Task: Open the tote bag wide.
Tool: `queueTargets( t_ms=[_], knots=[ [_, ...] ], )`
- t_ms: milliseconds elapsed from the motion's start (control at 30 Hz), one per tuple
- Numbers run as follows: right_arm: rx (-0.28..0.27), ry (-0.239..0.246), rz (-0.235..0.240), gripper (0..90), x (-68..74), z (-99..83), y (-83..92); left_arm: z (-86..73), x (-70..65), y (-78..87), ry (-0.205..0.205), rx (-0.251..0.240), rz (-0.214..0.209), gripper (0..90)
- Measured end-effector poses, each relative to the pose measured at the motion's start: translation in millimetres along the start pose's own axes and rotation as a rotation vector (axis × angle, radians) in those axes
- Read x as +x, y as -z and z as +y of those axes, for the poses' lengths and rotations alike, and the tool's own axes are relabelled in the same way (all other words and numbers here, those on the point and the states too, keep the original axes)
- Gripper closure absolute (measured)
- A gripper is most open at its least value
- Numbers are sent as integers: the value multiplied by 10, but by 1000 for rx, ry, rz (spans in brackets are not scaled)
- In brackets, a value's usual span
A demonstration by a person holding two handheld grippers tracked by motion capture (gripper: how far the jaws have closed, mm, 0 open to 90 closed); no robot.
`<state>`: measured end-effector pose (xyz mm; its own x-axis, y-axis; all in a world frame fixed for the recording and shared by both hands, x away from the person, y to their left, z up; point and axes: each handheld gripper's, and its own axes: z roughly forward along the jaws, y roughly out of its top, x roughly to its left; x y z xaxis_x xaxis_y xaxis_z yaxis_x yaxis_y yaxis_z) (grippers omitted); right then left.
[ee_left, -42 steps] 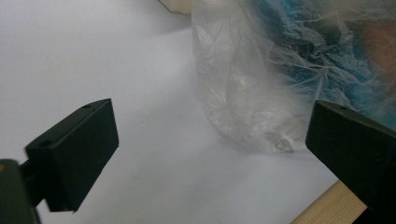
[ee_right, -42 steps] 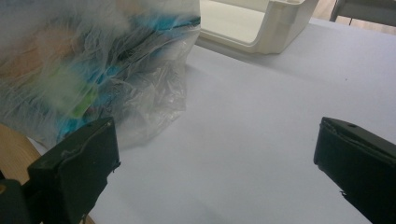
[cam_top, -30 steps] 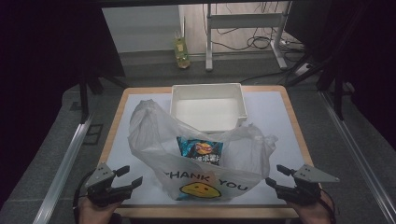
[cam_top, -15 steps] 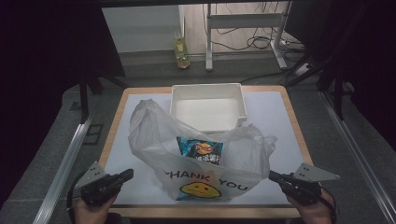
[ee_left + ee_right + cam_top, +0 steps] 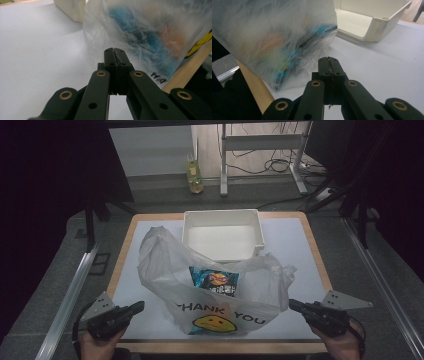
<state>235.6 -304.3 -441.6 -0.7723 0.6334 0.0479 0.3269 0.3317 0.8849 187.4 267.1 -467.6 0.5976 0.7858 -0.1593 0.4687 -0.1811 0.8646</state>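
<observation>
1. Nearest the person, the left gripper (image 5: pixel 134 308) is held low at the table's (image 5: pixel 310 245) near edge, just to the left of the plastic bag (image 5: pixel 165 270) and apart from it. In the left gripper view its two black jaws are pressed together with nothing between them, their tips aimed at the bag's lower side.
2. The right gripper (image 5: pixel 294 305) sits at the same near edge on the other side of the bag, just beside the bag's right corner. In the right gripper view its jaws are likewise closed on nothing, pointing toward the bag's base.
3. Between the two grippers stands the bag, translucent white, printed "THANK YOU" above a yellow smiley face on the side facing the person. It rests on the white table surface near the front edge, its top crumpled and open.
4. Inside the bag, a blue snack packet (image 5: pixel 215 281) shows through the opening and through the film; in both gripper views it reads as a blurred blue and orange shape.
5. Directly behind the bag, touching or nearly touching its rear folds, is an empty white tray (image 5: pixel 260 227).
6. Beyond the table, on the floor past the tray, stands a bottle (image 5: pixel 194 172).
</observation>
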Motion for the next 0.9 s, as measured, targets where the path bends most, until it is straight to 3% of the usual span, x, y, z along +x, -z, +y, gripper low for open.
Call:
queueTargets(
  t_ms=[133,367,467,567,733,900],
  knots=[
    [-6,-16,32,889,-35,28,22,55,17,26,17,-13,-27,894],
    [-17,-2,34,888,-17,149,58,238,3,135,-17,-69,-50,893],
    [-6,6,34,874,-7,248,86,355,55,237,12,-117,-73,892],
    [-6,11,43,869,-2,298,94,431,72,275,19,-123,-92,893],
    [-22,11,72,875,-51,456,113,672,83,370,-26,-114,-96,892],
    [-34,8,91,878,-59,535,121,728,159,380,-5,-136,-138,892]
  ],
)
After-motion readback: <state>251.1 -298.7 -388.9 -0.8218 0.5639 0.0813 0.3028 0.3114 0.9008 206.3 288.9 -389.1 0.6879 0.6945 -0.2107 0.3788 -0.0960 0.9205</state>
